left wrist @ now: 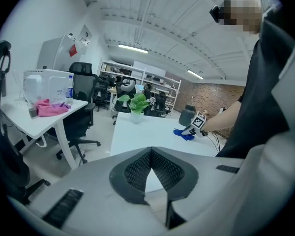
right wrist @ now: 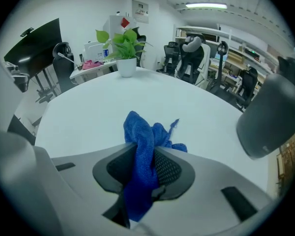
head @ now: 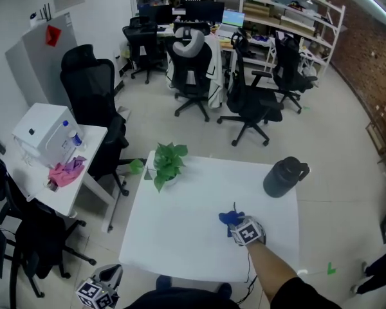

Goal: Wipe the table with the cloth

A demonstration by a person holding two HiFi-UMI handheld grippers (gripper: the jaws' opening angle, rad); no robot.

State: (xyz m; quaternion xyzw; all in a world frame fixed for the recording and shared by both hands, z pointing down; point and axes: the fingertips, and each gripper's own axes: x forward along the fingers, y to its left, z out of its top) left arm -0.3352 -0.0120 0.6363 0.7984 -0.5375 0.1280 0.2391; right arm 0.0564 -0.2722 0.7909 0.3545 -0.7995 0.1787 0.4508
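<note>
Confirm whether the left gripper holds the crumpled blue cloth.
No, the right gripper pinches the crumpled blue cloth; the left gripper is empty.

Your left gripper (head: 110, 274) is cut by the head view's edge at seven o'clock. The cube on your right gripper (head: 238, 223) hides part of the cloth (head: 229, 218).

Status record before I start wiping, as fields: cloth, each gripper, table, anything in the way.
cloth: blue, bunched, pinched in the right gripper, free end down at the table
right gripper: shut on the cloth, over the table's near right part
left gripper: jaws together, nothing between them, off the table's near left corner
table: white top
in the way: potted plant at far left edge; dark jug at far right corner
</note>
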